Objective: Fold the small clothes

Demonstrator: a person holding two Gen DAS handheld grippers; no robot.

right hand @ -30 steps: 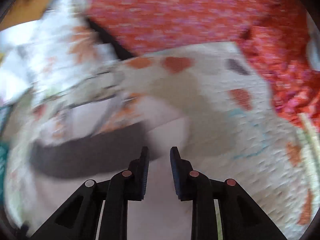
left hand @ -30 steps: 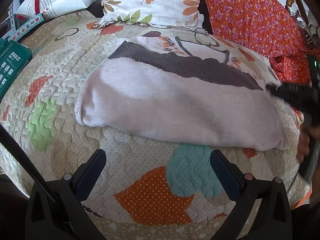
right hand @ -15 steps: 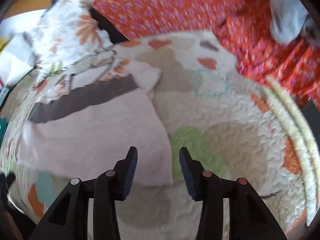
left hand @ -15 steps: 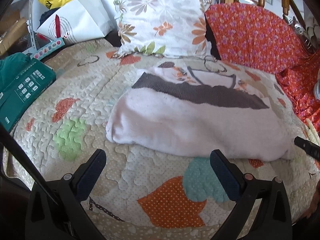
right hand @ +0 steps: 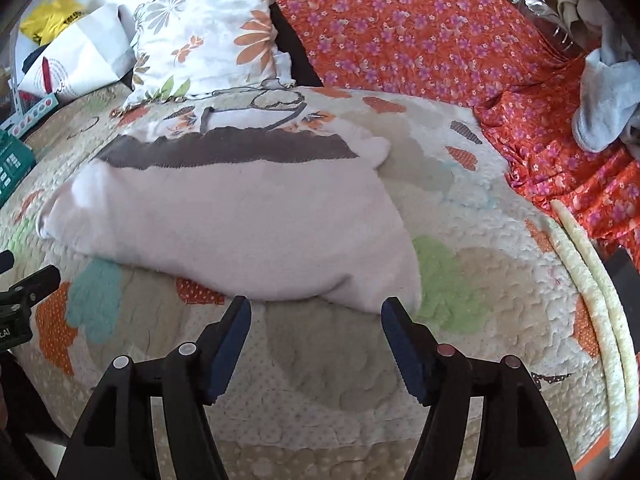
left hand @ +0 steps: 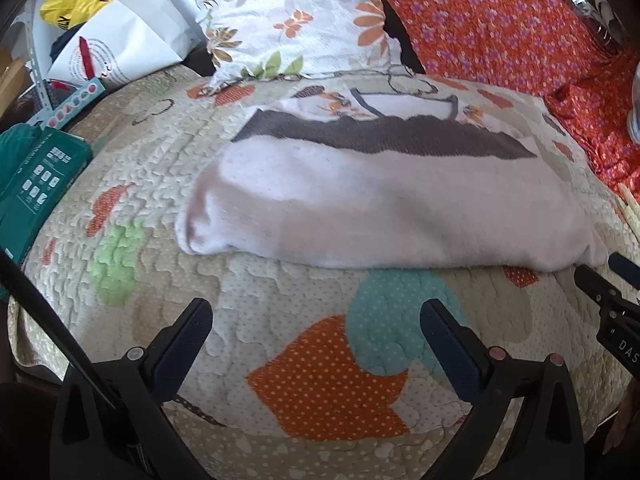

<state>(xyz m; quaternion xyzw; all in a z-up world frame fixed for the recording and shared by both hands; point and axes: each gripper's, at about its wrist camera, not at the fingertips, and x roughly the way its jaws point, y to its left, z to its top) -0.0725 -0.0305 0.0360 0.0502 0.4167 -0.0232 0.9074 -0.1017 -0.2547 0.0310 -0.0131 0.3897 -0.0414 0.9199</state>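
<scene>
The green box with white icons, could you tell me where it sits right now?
The green box lies at the far left edge of the left wrist view, on the quilt, left of the folded garment.

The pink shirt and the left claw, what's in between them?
Only bare quilt, with its teal and orange patches. The left wrist view shows that strip between the open left claw and the folded pink shirt.

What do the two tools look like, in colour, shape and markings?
Both the left tool and the right tool have black angular plastic arms with triangular cut-outs, dark blue ridged fingers and round silvery or pinkish rivets. No cables or sleeves show.
</scene>
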